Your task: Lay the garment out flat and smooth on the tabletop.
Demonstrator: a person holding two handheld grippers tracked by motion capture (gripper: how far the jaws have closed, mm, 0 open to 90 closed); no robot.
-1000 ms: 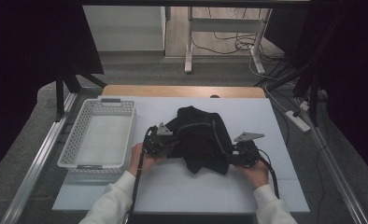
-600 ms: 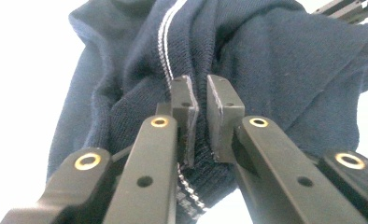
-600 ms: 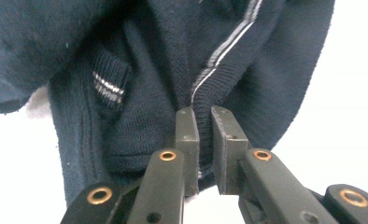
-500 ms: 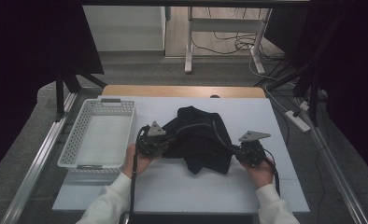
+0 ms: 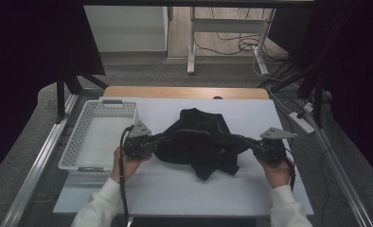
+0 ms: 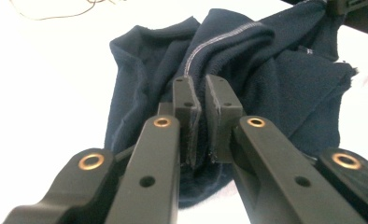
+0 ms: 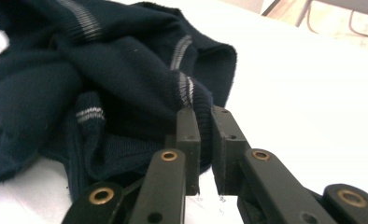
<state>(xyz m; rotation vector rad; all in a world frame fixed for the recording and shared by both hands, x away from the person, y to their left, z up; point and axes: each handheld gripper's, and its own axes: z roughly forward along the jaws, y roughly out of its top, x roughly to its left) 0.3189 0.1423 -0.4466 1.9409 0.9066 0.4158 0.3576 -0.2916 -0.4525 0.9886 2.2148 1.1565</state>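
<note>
Dim high view; gripper views glare white, near jaws soft.

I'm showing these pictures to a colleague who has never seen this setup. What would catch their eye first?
Most striking is the dark navy garment at the middle of the white table, stretched between two hands. The left hand-held gripper is shut on a fold beside a pale seam, and the right hand-held gripper is shut on a ribbed edge with grey stripes. Next comes the white perforated basket at the table's left edge.
</note>
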